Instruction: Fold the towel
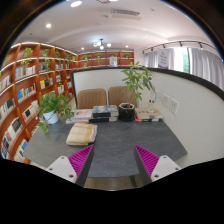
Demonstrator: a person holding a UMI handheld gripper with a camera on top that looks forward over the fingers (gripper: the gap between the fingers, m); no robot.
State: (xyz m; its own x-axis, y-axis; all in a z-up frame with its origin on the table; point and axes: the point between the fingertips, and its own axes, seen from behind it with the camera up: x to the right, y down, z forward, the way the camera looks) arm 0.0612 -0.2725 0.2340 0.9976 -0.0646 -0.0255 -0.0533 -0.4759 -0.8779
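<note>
Folded towel (82,133) on grey table (118,150), beyond wide-open empty jaws (slightly left).

towel (81,134) | beige, folded stack | on dark table, left, beyond fingers

Rides on the gripper (111,161), looking forward past both fingers, level over a grey table (115,150) toward distant bookshelves (30,85).
</note>
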